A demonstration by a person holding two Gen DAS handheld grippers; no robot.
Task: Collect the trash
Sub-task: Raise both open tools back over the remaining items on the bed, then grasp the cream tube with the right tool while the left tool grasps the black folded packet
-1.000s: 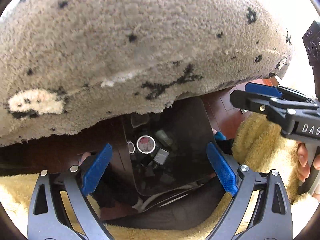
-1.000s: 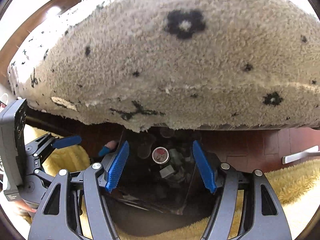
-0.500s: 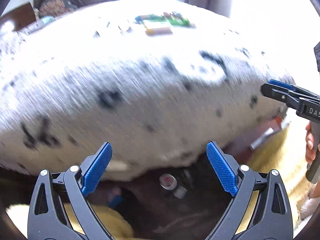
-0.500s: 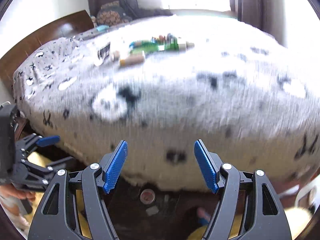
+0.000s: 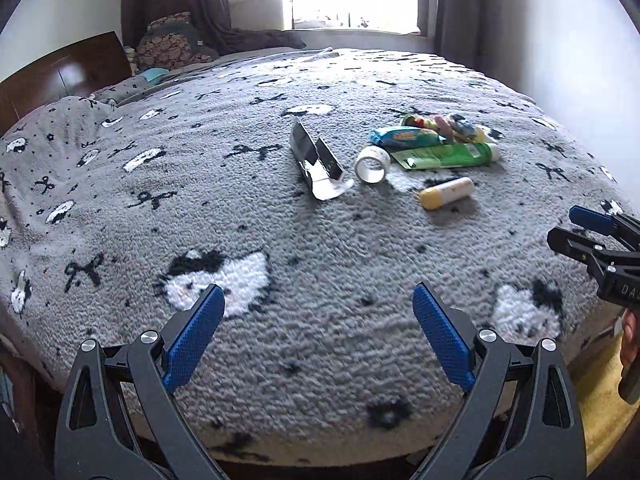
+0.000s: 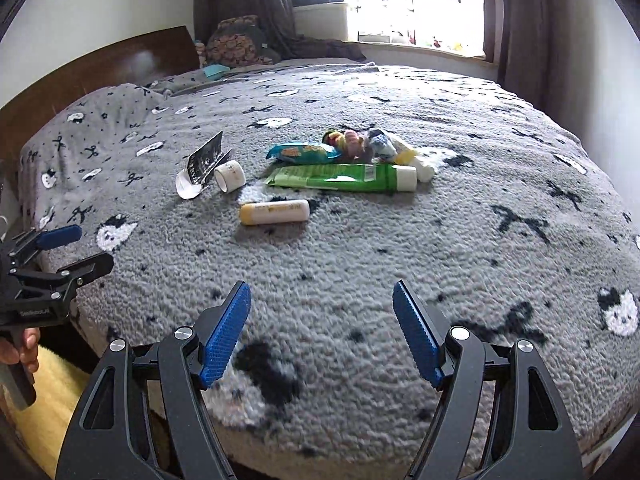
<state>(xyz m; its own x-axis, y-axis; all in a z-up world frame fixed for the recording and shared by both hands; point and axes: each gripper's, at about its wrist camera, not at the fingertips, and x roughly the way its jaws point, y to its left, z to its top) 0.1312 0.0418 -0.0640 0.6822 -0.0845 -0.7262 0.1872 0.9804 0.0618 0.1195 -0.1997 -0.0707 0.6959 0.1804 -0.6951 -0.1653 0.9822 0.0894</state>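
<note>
My left gripper hangs over the near edge of the bed's grey fleece blanket with black bows and white cat faces; its jaws stand wide, nothing between them. My right gripper does likewise, its empty jaws opening. The trash lies mid-bed, well apart from both: a torn black-and-white carton, a clear tape roll, a green tube with white cap, a yellow-capped cream tube and a blue snack wrapper.
</note>
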